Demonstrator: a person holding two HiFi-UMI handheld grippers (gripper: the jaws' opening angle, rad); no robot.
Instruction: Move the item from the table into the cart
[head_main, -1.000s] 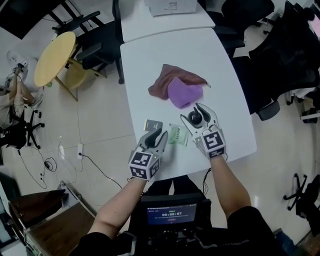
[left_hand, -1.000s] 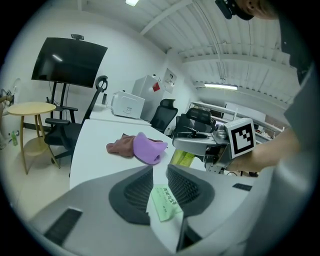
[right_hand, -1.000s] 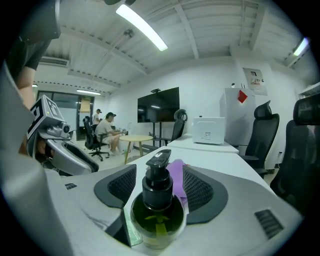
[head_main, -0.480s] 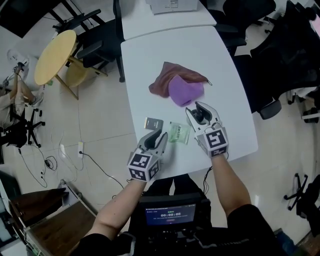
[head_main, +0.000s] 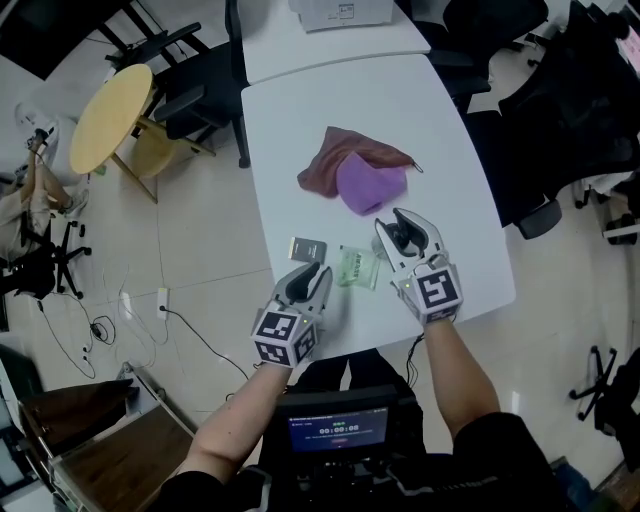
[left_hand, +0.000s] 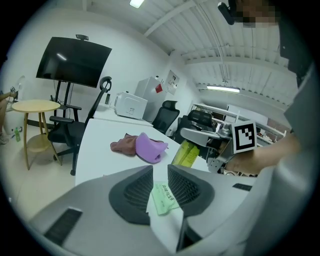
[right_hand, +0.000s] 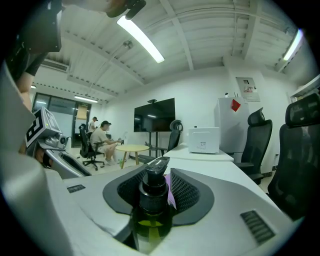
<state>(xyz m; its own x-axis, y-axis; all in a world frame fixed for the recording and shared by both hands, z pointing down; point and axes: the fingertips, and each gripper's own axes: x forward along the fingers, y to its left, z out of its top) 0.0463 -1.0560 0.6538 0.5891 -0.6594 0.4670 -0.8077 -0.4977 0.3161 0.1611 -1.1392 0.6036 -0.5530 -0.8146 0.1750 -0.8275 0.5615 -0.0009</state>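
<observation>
On the white table (head_main: 300, 120), my right gripper (head_main: 397, 222) is shut on a bottle (head_main: 401, 239) with a black pump cap and yellow-green liquid. Its jaws have just been closing, and the pads now press on the bottle's neck (right_hand: 154, 192) in the right gripper view (right_hand: 161, 172). The left gripper view shows the bottle (left_hand: 187, 154) tilted. My left gripper (head_main: 312, 270) hovers near the table's front edge, its jaws slightly apart and empty (left_hand: 160, 170). A green packet (head_main: 355, 267) lies flat between the two grippers, also visible through the left jaws (left_hand: 164, 198). No cart is in view.
A purple pouch (head_main: 368, 183) rests on a brown cloth (head_main: 335, 160) mid-table. A small dark card (head_main: 307, 248) lies left of the packet. A round yellow table (head_main: 110, 115) and black chairs (head_main: 560, 110) stand around. A screen device (head_main: 340, 432) sits below my arms.
The right gripper's jaws, wide around the bottle's cap a second ago, have narrowed onto it. The left gripper has stayed put.
</observation>
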